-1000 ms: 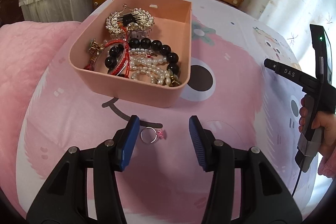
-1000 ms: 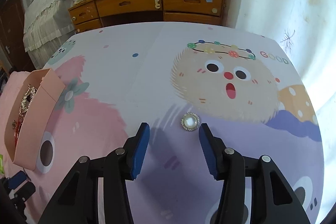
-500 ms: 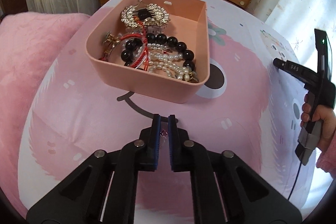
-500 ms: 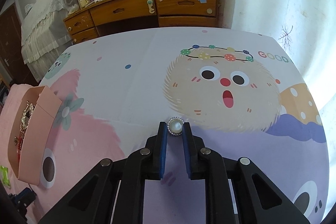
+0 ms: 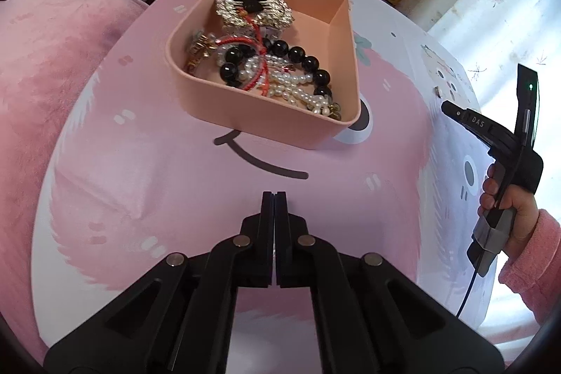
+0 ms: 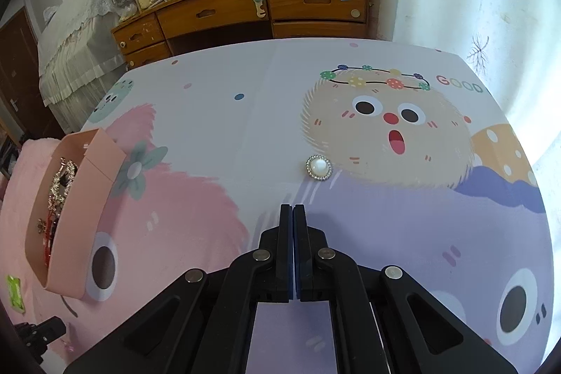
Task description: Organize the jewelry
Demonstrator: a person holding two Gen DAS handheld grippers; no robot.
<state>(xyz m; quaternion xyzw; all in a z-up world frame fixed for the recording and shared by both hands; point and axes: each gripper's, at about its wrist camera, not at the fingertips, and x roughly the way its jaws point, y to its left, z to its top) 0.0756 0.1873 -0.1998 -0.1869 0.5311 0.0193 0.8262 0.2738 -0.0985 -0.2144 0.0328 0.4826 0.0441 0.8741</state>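
Observation:
A pink box (image 5: 270,128) holds black beads (image 5: 280,48), pearls and a silver brooch; it also shows at the left in the right wrist view (image 6: 84,198). My left gripper (image 5: 274,195) is shut just short of the box. No ring shows between its pads. In the right wrist view a small pink glint (image 6: 69,347) sits beside the left gripper; I cannot tell whether it is the ring. My right gripper (image 6: 292,206) is shut on nothing. A round pearl brooch (image 6: 319,167) lies on the cloth just beyond its tips.
A cartoon-print cloth (image 6: 403,233) covers the table. A pink blanket (image 5: 45,65) lies to the left of the box. Wooden drawers (image 6: 280,9) stand behind the table. A hand in a pink sleeve (image 5: 515,212) holds the right gripper (image 5: 446,107).
Both grippers went from open to shut. The small ring between the left jaws has gone out of sight. The pearl brooch, earlier at the right gripper's tips, now lies ahead of them.

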